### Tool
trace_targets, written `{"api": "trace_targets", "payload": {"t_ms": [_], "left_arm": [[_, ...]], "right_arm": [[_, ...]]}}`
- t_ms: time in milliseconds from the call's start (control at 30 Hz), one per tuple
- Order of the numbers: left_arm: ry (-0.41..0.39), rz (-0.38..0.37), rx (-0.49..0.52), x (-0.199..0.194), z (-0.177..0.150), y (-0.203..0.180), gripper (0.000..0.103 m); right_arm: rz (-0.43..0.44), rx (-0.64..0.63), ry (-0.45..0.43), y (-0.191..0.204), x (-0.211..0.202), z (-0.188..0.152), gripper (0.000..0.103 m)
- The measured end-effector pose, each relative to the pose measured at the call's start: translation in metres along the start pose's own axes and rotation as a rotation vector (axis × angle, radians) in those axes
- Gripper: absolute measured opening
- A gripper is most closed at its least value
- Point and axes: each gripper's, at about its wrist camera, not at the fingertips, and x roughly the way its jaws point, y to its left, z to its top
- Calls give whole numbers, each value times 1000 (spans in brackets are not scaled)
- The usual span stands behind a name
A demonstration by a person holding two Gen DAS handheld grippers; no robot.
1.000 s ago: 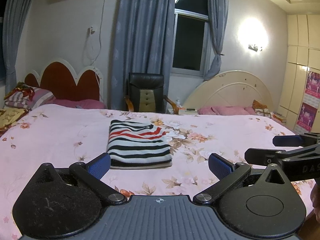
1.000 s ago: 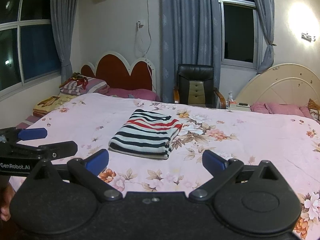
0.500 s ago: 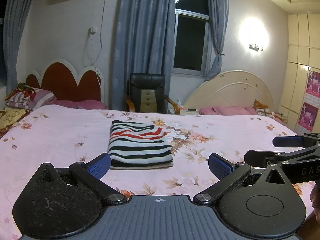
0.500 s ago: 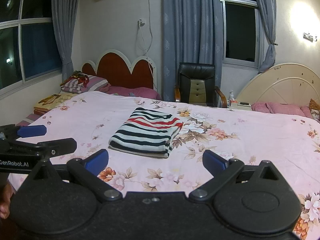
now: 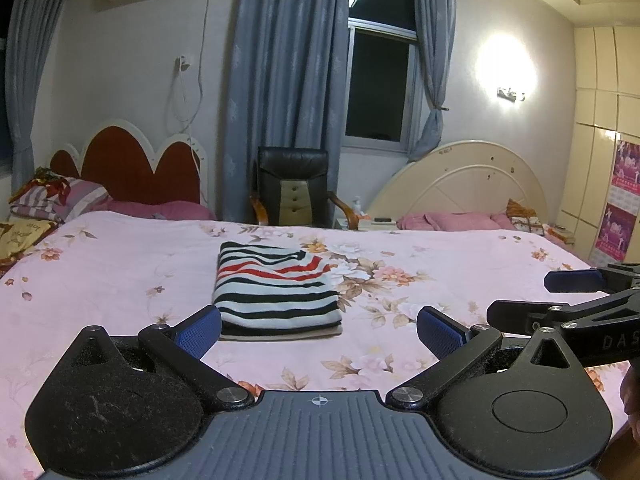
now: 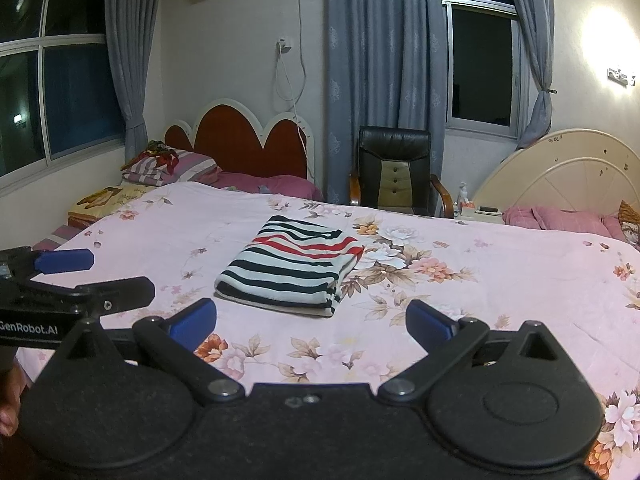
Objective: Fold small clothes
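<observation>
A small striped garment [image 5: 276,288], white with black and red stripes, lies folded in a neat rectangle on the pink floral bed cover [image 5: 460,276]. It also shows in the right wrist view [image 6: 292,270]. My left gripper [image 5: 319,330] is open and empty, held above the near edge of the bed, just short of the garment. My right gripper [image 6: 311,322] is open and empty too, level with the left one. Each gripper shows at the edge of the other's view, the right one [image 5: 560,296] and the left one [image 6: 76,276].
Two headboards stand at the far side, a red one [image 5: 132,168] and a cream one [image 5: 468,184]. A black chair [image 5: 294,192] stands between them. Pillows and folded bedding [image 6: 168,166] lie at the far left. Wardrobes [image 5: 604,160] line the right wall.
Both grippers have drawn back and risen slightly from the folded garment. The garment has not moved.
</observation>
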Motion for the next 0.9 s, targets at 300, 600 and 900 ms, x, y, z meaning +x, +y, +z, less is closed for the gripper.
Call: {"api": "trace_targets", "payload": {"t_ms": [300, 600, 900], "left_arm": [[-2, 1, 7, 2, 0, -2, 103], [-4, -2, 9, 2, 1, -3, 103], [-4, 4, 5, 4, 1, -4, 103]], "right_arm": [[2, -4, -1, -3, -1, 0, 101], [7, -7, -3, -7, -2, 1, 101], [7, -8, -2, -8, -2, 1, 101]]}}
